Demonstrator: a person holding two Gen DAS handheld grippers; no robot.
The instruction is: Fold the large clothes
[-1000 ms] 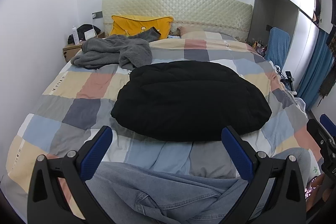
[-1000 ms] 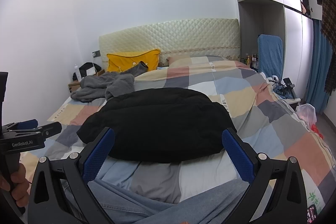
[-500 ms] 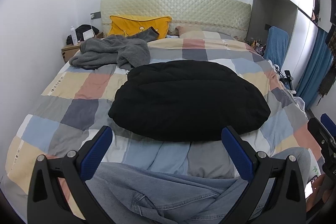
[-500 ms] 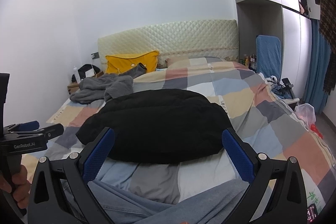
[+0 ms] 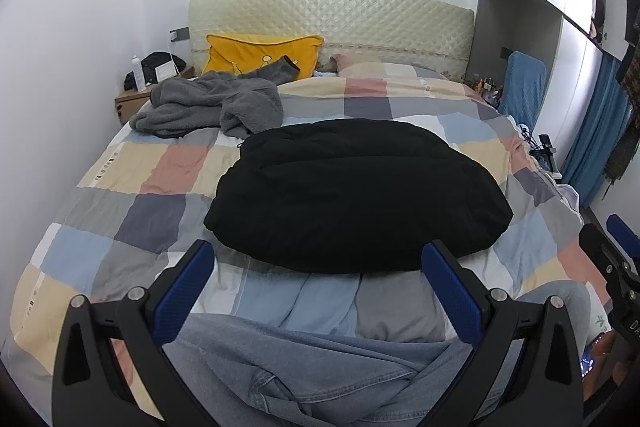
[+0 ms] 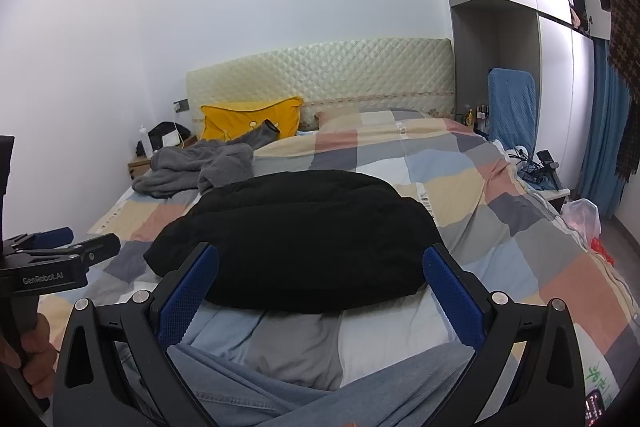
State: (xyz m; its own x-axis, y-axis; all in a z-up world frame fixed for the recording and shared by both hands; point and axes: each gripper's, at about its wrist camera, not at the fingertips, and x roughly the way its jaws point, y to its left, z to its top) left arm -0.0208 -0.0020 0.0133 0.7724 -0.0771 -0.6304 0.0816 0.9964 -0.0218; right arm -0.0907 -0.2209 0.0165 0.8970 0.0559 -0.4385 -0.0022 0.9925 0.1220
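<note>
Left wrist view: the left claw (image 5: 316, 281) gapes wide, empty, over blue jeans (image 5: 304, 375); the folded black jacket (image 5: 356, 191) lies beyond it on the checked bed (image 5: 132, 187).

Right wrist view: "GenRobot.AI" marks the left claw (image 6: 60, 247). The right claw (image 6: 320, 289) is spread apart, empty, with the jacket (image 6: 296, 235) just ahead.

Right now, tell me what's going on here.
A person holds a claw in each hand over the foot of a bed. Left claw and right claw are both open and empty. A black padded garment lies folded mid-bed; a grey fleece garment sits crumpled near the yellow pillow, untouched.
</note>
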